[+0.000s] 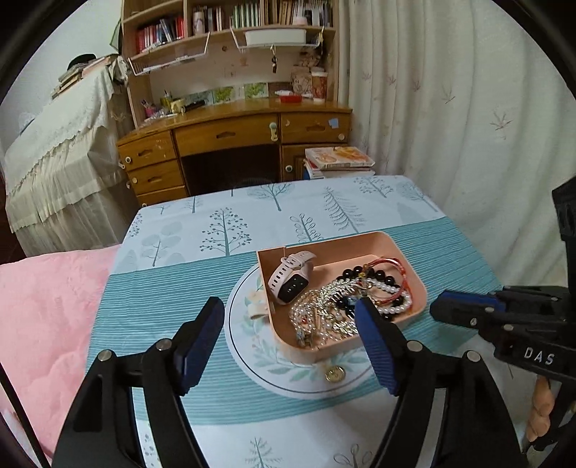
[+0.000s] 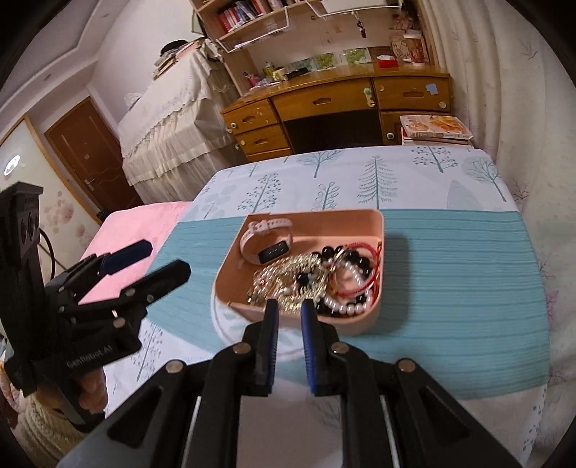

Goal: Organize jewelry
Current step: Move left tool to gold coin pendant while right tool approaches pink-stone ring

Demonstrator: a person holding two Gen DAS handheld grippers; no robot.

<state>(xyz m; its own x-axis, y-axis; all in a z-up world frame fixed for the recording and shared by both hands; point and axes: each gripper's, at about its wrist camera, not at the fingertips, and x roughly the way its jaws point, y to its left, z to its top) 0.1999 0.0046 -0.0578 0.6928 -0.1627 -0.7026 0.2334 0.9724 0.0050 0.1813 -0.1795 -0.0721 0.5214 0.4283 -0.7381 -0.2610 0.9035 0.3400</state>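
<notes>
This is a bedroom in a home. Straight ahead of the tool, past the far edge of the table with its tree-print cloth [image 1: 223,230], stands a wooden desk [image 1: 234,133] with drawers, and above it a shelf unit packed with books [image 1: 223,18]. To the tool's left lies a pink quilted bedspread [image 1: 46,316], and farther off on that side a piece of furniture draped in a lace-edged cover [image 1: 61,151]. To the right hangs a pale patterned curtain [image 1: 450,93]. A brown door [image 2: 90,154] shows far left in the right wrist view.

Watch [image 1: 289,279] & beads [image 1: 381,284] in tray [image 1: 406,252], on plate [image 1: 248,345].
</notes>
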